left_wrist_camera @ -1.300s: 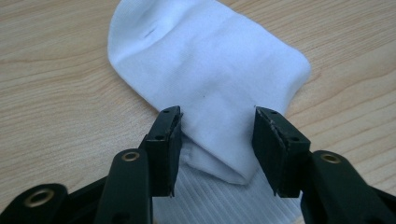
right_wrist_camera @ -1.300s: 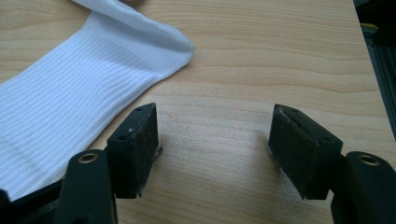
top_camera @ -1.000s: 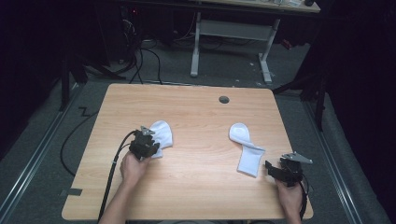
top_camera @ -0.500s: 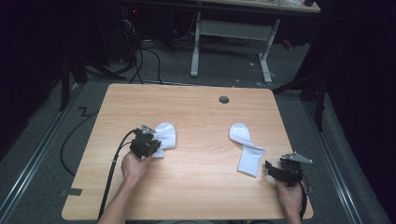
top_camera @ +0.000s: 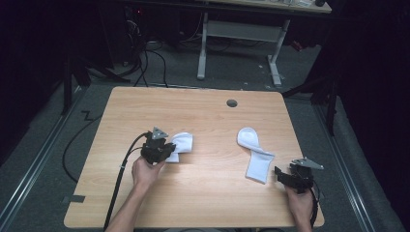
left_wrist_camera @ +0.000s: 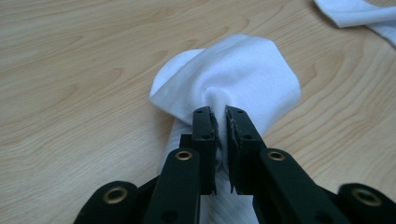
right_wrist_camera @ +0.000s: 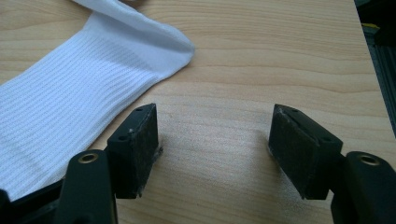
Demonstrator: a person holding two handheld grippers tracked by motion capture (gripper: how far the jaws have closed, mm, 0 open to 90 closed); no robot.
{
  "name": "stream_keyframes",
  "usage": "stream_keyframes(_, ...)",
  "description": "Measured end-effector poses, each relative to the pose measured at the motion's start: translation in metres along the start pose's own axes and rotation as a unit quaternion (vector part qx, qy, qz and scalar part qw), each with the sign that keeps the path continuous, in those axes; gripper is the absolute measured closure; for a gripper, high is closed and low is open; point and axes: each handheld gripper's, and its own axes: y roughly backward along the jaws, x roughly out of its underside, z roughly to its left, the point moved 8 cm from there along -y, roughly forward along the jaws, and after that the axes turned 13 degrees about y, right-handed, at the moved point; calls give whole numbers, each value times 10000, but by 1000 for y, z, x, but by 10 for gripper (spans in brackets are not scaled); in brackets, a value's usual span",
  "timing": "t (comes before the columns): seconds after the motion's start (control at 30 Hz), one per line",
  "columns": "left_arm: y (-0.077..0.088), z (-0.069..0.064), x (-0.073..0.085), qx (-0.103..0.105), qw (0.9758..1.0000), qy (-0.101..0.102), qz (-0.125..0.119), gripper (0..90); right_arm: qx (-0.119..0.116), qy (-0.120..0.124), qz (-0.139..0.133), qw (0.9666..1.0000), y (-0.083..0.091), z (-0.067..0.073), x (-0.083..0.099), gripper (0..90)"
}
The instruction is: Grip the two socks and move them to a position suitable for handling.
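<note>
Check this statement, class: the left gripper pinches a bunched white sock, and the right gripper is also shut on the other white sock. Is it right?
Not quite. The left gripper does pinch the bunched white sock. But the right gripper is open, as the right gripper view shows: its jaws stand wide apart over bare table, with the flat white sock lying beside one jaw, not between them.

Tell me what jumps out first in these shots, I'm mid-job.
Two white socks on the wooden table. The left gripper has pinched the bunched sock at the table's left-centre, its jaws having just been closing on a fold of the fabric. The right gripper stands open beside the cuff of the flat sock, near the table's right edge, not touching it.
</note>
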Motion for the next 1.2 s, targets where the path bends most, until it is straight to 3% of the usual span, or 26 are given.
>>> stream_keyframes(0.2, 0, -9, -1, 162, 9998, 89, -40, 831, -6, 0, 1, 10000, 0, 0, 0, 331)
stream_keyframes(0.63, -5, -43, -12, 355, 9992, -181, -78, 831, -10, 21, -2, 10000, 0, 0, 0, 330)
stream_keyframes(0.8, -14, -57, -14, 454, 9988, -178, -61, 831, -17, 26, -2, 10000, 0, 1, 0, 331)
stream_keyframes(1.2, -27, -68, -7, 404, 9987, -303, 34, 830, -21, 29, 4, 10000, 0, 1, 0, 331)
